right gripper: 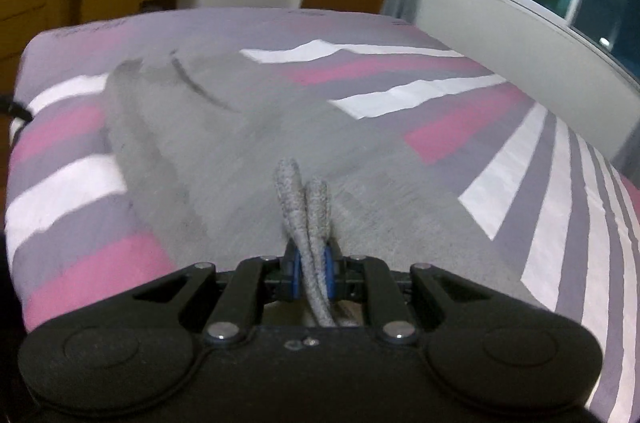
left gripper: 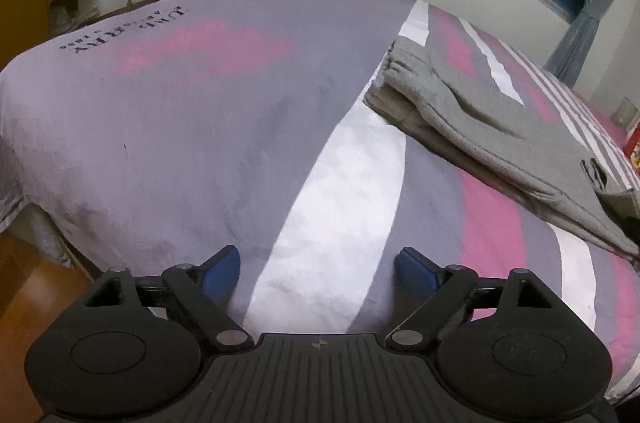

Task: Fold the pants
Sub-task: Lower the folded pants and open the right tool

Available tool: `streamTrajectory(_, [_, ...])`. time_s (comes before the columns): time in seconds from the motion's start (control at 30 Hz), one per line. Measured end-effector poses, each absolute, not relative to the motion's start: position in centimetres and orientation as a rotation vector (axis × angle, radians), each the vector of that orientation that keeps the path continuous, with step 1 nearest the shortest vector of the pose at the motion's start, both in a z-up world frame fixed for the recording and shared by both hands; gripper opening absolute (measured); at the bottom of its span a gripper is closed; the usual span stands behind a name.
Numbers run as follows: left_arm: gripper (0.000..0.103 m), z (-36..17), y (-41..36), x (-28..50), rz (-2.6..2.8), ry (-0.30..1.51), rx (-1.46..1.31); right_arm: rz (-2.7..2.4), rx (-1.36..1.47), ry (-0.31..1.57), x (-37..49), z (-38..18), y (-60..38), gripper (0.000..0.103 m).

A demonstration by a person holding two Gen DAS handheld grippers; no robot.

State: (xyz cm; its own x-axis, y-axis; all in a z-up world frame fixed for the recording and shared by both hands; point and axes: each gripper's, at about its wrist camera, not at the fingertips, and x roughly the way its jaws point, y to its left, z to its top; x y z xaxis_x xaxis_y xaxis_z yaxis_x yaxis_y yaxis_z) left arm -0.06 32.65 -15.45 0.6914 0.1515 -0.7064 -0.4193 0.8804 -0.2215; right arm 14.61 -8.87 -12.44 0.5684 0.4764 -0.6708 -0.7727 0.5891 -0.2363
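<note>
While pinched by right tool (right gripper: 310,273), grey pants (right gripper: 256,143) folded, layered

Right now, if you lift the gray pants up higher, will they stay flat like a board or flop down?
Probably flop. The gray pants bunch into soft loops where the right tool pinches them, so they look limp. Their stacked layers sag and wrinkle on the bed, suggesting soft knit that would likely drape and unfold.
</note>
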Motion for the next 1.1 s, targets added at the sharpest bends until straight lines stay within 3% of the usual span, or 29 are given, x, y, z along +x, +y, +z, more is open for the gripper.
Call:
streamTrajectory(0.13, [0.086,-15.6,32.1,-0.2,0.328,0.752,-0.390,0.797,-0.571,0.601,13.8,-13.0,-8.7,0.013])
streamTrajectory(0.2, [0.086,-15.6,31.9,-0.2,0.327,0.757,-0.393,0.814,-0.546,0.637,13.9,-13.5,-8.3,0.029])
streamTrajectory(0.3, [0.086,-15.1,31.3,0.1,0.317,0.751,-0.396,0.874,-0.453,0.596,12.7,-12.5,-8.5,0.042])
streamTrajectory(0.4, [0.086,-14.4,30.3,1.0,0.293,0.742,-0.385,0.798,-0.343,0.554,12.2,-11.4,-9.8,0.035])
streamTrajectory(0.6, [0.086,-12.0,27.0,5.2,0.154,0.702,-0.419,0.471,-0.125,0.490,11.6,-10.2,-16.8,0.038])
streamTrajectory(0.67, [0.077,-11.0,25.4,7.4,0.061,0.675,-0.479,0.364,-0.040,0.509,11.6,-10.2,-19.8,0.038])
streamTrajectory(0.7, [0.063,-10.6,24.5,8.6,0.005,0.671,-0.513,0.313,0.004,0.520,11.6,-10.3,-21.5,0.039])
streamTrajectory(0.73, [0.055,-10.3,23.5,9.8,-0.053,0.673,-0.550,0.271,0.043,0.531,11.6,-10.4,-22.9,0.040])
streamTrajectory(0.9, [0.048,-10.1,17.8,15.3,-0.276,0.714,-0.676,0.185,0.154,0.566,11.0,-11.4,-27.5,0.041])
streamTrajectory(1.1, [0.048,-12.4,13.6,18.4,-0.358,0.822,-0.803,0.184,0.205,0.555,10.8,-12.3,-29.0,0.041])
